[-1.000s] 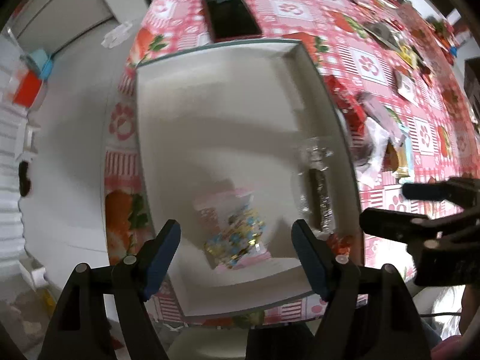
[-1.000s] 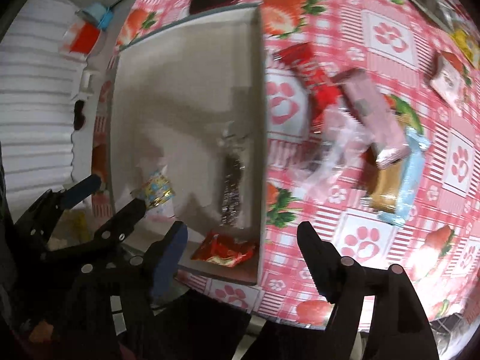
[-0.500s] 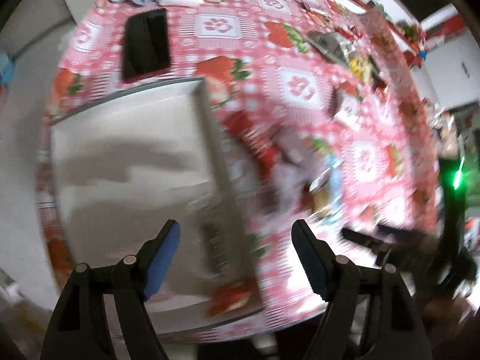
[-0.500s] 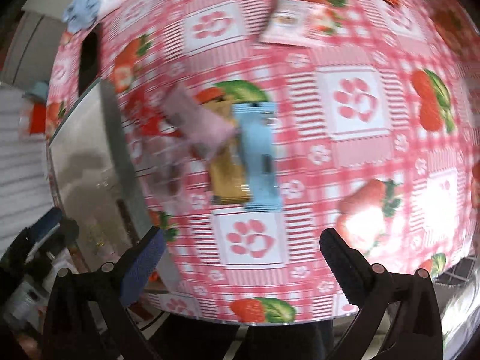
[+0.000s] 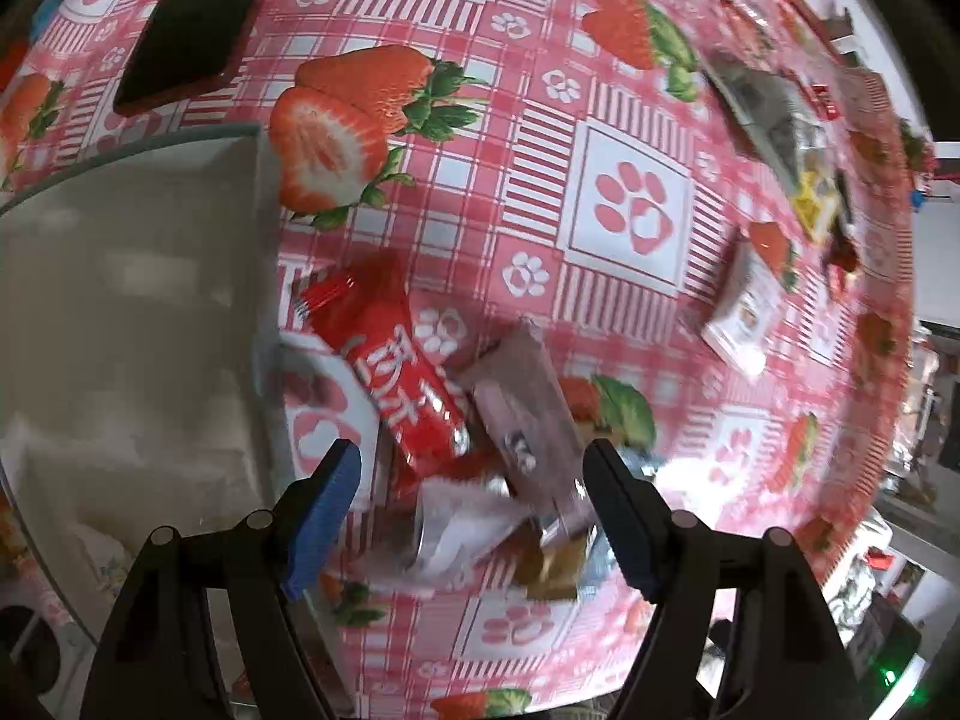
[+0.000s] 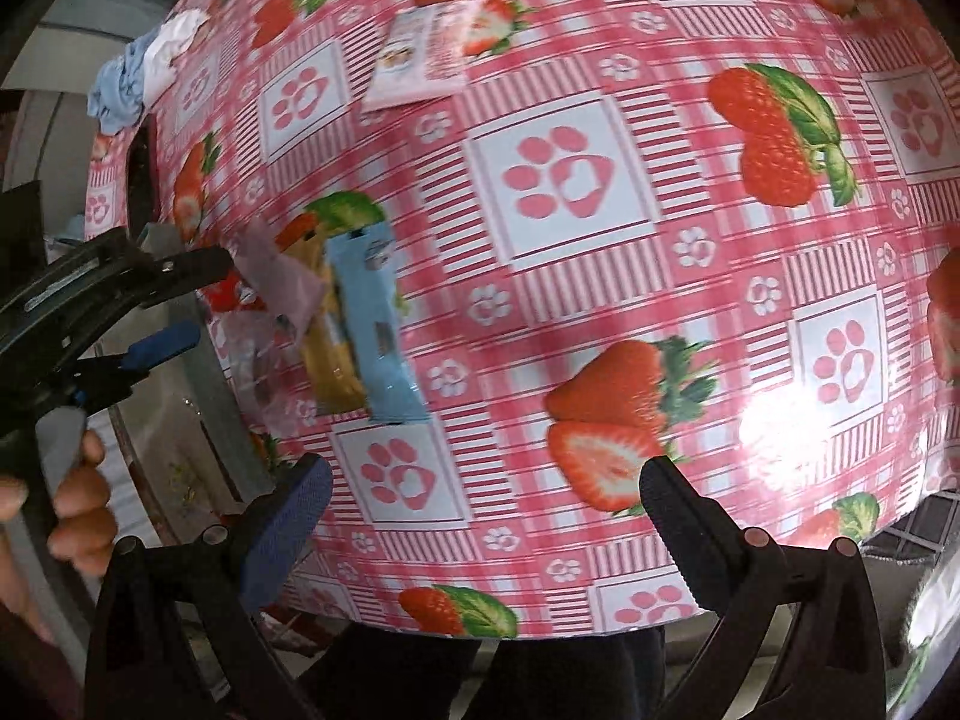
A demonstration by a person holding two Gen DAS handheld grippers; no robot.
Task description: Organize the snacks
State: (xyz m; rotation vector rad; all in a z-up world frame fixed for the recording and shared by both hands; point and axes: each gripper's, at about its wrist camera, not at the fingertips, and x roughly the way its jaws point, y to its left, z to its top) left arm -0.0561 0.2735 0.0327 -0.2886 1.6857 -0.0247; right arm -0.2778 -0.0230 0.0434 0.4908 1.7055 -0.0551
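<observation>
- Snacks lie in a loose pile on a table (image 5: pixel 630 120) covered with a pink checked cloth printed with strawberries and paw marks.
- Left gripper (image 5: pixel 471 501) points down over the pile, its blue-padded fingers (image 5: pixel 327 498) apart, nothing pressed between them.
- Between and just ahead of those fingers: a red snack bar (image 5: pixel 390 378) at 11 o'clock, a mauve packet (image 5: pixel 522 402) at 1 o'clock, a crumpled clear wrapper (image 5: pixel 462 516) lowest, all overlapping.
- Grey tray (image 5: pixel 132 300) fills the 9 o'clock side of the left view; its right wall runs just beside the red bar.
- Right gripper (image 6: pixel 483 495) hangs over bare cloth, fingers (image 6: pixel 288 510) spread wide, empty.
- In the right view the pile sits at 10 o'clock: a light blue packet (image 6: pixel 375 324) beside a tan one (image 6: pixel 330 354).
- From 12 to 4 o'clock in the right view, the cloth is open; the table's near edge curves along 6 o'clock.
- A pink-and-white sachet (image 6: pixel 429 54) lies apart at 12 o'clock.
- A dark phone (image 5: pixel 180 30) lies beyond the tray at 11 o'clock.
</observation>
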